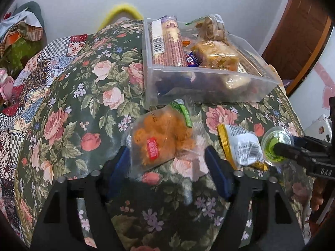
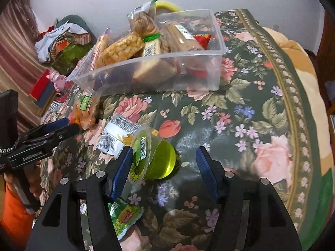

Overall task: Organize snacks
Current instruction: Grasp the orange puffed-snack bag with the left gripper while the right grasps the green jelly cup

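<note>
A clear plastic bin [image 1: 209, 90] [image 2: 159, 77] holding several packed snacks stands on the floral cloth. A clear bag of orange snacks [image 1: 161, 138] [image 2: 83, 113] lies in front of it. My left gripper [image 1: 167, 165] is open, its blue pads on either side of the bag's near end. A green jelly cup [image 2: 161, 159] [image 1: 276, 146] lies on its side next to a white and yellow packet [image 1: 240, 146] [image 2: 117, 136]. My right gripper [image 2: 164, 159] is open around the jelly cup. A green packet [image 2: 125, 215] lies under its left finger.
The floral cloth [image 2: 251, 104] covers a rounded surface that drops off at the right and left. A patchwork quilt [image 1: 31, 87] and piled clothes [image 1: 18, 37] lie to the left. A wooden door [image 1: 297, 33] stands at the right.
</note>
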`<move>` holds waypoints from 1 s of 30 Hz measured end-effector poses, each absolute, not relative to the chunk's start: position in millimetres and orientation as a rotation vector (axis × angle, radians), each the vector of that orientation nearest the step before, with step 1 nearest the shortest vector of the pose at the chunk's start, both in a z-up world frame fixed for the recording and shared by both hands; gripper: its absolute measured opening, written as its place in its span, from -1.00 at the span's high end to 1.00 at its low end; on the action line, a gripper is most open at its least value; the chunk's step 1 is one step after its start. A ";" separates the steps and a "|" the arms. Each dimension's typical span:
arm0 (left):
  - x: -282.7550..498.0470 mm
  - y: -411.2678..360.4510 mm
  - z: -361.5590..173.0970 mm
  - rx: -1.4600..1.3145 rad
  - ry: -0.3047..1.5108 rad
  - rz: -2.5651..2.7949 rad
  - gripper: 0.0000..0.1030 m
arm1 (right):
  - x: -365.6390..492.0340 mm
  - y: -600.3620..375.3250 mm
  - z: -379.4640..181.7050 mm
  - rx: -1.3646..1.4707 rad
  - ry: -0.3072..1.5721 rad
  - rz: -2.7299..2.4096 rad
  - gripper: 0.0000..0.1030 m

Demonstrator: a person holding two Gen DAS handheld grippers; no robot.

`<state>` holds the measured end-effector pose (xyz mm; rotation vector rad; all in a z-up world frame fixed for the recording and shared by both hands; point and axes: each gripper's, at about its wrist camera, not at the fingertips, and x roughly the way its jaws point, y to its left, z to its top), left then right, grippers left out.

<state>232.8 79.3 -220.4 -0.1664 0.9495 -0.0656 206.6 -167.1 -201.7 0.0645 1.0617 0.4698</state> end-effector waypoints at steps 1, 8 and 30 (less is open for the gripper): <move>234.1 77.7 -220.5 -0.167 0.945 -0.066 -0.62 | 207.3 -165.8 -203.6 0.067 1.068 0.476 -0.14; 251.3 75.8 -226.8 -0.170 0.954 -0.045 -0.72 | 207.3 -158.2 -210.4 0.046 1.062 0.473 -0.01; 237.3 75.7 -212.8 -0.132 0.891 -0.086 0.04 | 201.5 -173.8 -199.8 0.053 1.019 0.433 0.23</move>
